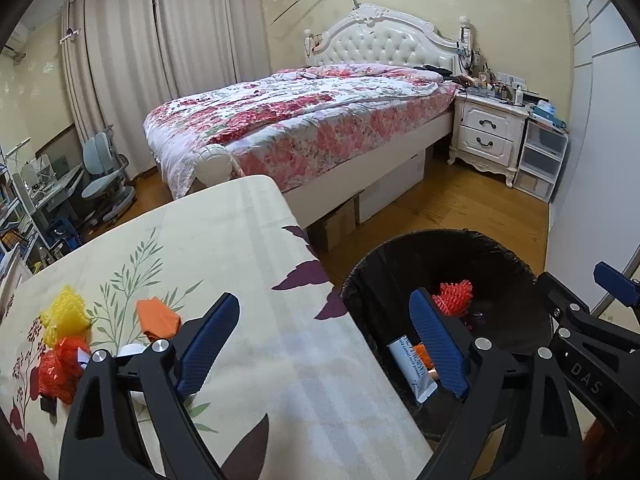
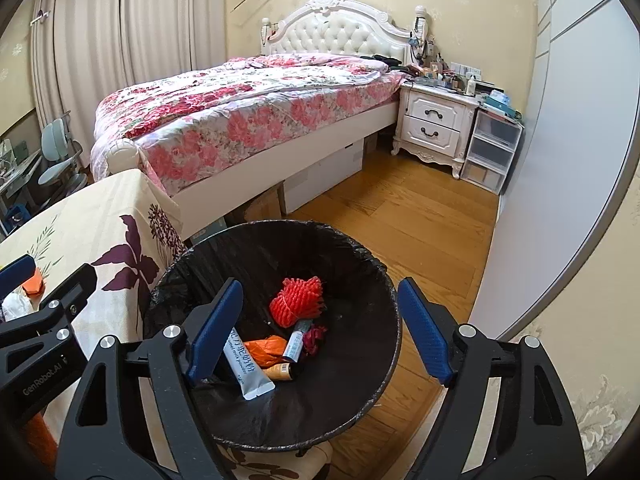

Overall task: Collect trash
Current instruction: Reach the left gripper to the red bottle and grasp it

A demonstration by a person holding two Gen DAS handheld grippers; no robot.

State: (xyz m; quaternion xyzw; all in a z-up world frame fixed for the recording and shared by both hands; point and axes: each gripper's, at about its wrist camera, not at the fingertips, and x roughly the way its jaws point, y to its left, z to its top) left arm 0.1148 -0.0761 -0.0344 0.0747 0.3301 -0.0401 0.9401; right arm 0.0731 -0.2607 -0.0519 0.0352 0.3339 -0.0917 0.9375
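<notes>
A black-lined trash bin (image 2: 360, 256) stands on the floor beside the table; it also shows in the left wrist view (image 1: 500, 248). In it lie a red foam net (image 2: 296, 300), a white sachet (image 2: 248, 368), an orange wrapper (image 2: 268, 348) and a small tube (image 2: 294, 344). On the floral tablecloth (image 1: 240, 280) lie a yellow net (image 1: 66, 312), an orange paper scrap (image 1: 158, 316) and a red-orange bag (image 1: 60, 368). My left gripper (image 1: 328, 344) is open and empty over the table's right edge. My right gripper (image 2: 320, 332) is open and empty above the bin.
A bed (image 1: 304, 120) with a floral quilt stands behind the table. A white nightstand (image 1: 488, 132) and plastic drawers (image 1: 540, 160) stand at the back right. Cardboard boxes (image 1: 340, 220) sit under the bed. A desk chair (image 1: 104, 176) is at the left. A wardrobe wall (image 2: 560, 160) runs along the right.
</notes>
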